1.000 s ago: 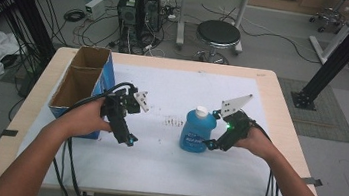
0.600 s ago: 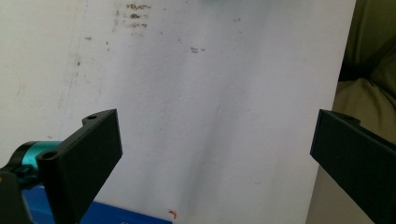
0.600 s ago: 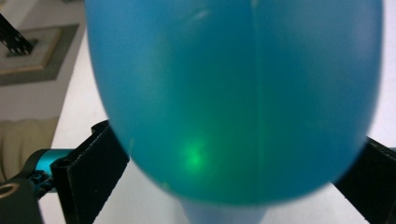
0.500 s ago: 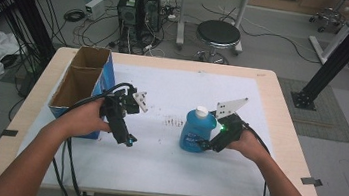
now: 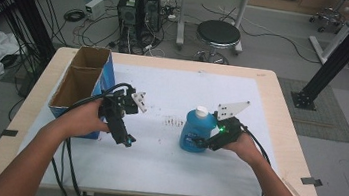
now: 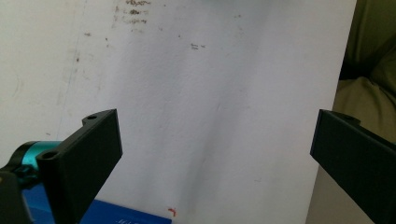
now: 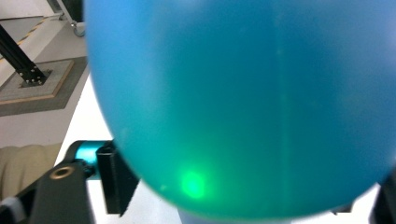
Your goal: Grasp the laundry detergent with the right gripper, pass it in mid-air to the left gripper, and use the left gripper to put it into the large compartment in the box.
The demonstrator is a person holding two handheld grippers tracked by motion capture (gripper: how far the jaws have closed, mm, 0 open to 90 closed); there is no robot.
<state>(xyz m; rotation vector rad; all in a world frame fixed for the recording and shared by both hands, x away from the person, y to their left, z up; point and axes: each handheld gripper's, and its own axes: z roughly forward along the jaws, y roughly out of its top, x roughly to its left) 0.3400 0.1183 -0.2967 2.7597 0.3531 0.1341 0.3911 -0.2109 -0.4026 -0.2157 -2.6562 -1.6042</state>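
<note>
My right hand-held gripper [image 5: 203, 143] has just been closing and now clamps the blue translucent plastic bottle [image 5: 193, 131], which hides its jaw tips.

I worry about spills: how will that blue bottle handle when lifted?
The blue bottle looks smooth and rounded, so it may slip in the right tongs, whose jaws have just been closing around it. Its white cap appears on, so spilling seems unlikely.

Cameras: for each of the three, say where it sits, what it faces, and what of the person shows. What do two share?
High view: above the table, looking down; forearms, left gripper, right gripper.
Left gripper view: on the left gripper, facing the white mat; open jaws.
Right gripper view: on the right gripper, facing the bottle, jaws around it.
Shared: bottle.
</note>
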